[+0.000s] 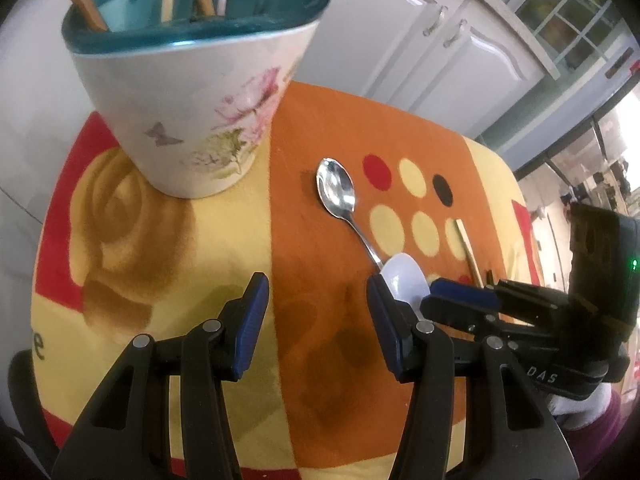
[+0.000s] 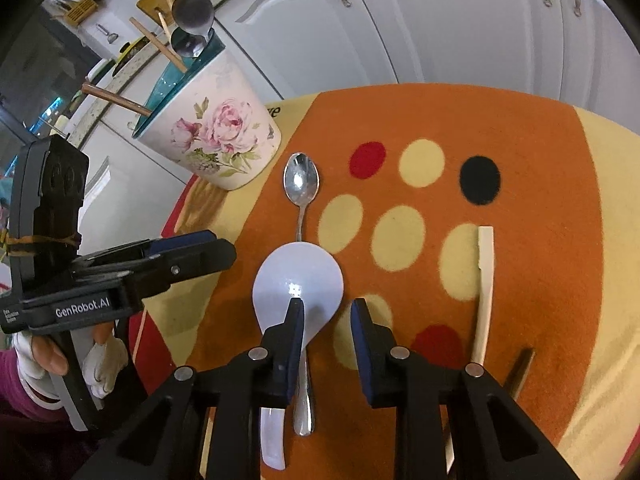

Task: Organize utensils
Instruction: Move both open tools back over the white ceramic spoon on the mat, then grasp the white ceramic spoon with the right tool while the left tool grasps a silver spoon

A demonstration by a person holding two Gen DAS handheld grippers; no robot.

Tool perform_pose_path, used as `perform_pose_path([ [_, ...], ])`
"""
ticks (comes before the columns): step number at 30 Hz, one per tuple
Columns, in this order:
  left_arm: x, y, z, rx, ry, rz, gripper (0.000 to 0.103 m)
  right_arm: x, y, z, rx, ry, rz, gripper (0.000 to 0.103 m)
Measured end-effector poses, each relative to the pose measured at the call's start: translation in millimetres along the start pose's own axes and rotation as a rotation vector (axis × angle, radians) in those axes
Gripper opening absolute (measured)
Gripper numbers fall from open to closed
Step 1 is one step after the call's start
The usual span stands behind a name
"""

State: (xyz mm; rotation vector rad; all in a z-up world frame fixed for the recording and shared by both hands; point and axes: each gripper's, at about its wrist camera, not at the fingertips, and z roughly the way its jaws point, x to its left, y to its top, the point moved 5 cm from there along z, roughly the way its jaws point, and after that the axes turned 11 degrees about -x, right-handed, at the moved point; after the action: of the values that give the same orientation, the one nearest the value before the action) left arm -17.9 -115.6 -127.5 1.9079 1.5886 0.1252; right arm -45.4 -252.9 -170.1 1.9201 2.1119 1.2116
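Observation:
A floral utensil holder (image 1: 192, 92) with a teal rim stands at the back left of the cloth and holds wooden and metal utensils; it also shows in the right wrist view (image 2: 216, 136). A metal spoon (image 2: 302, 184) lies on the orange cloth, and a white plastic spoon (image 2: 298, 280) lies over its handle. A cream stick (image 2: 485, 280) lies to the right. My right gripper (image 2: 326, 312) is open just above the white spoon, its left finger over the bowl. My left gripper (image 1: 316, 292) is open and empty, left of the white spoon (image 1: 404, 280).
A colourful orange, yellow and red cloth (image 2: 540, 160) covers the round table. White cabinet doors (image 2: 400, 20) stand behind it. A dark thin stick (image 2: 520, 368) lies at the right near the cream one. A cluttered counter (image 2: 120, 8) is at the far left.

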Motion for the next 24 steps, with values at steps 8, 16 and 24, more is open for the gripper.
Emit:
perform_pose_path([
  [8, -9.7, -1.9, 2.3, 0.013, -0.037, 0.017, 0.05, -2.8, -0.4, -1.9, 0.006, -0.021, -0.004, 0.023],
  [16, -14.7, -11.4, 13.3, 0.061, -0.029, 0.046, 0.05, -3.2, -0.8, 0.1, 0.014, -0.004, 0.004, 0.024],
  [24, -13.6, -13.4, 14.6, 0.057, -0.022, 0.061, 0.05, -2.0, 3.0, 7.5, 0.009, 0.05, 0.036, 0.024],
])
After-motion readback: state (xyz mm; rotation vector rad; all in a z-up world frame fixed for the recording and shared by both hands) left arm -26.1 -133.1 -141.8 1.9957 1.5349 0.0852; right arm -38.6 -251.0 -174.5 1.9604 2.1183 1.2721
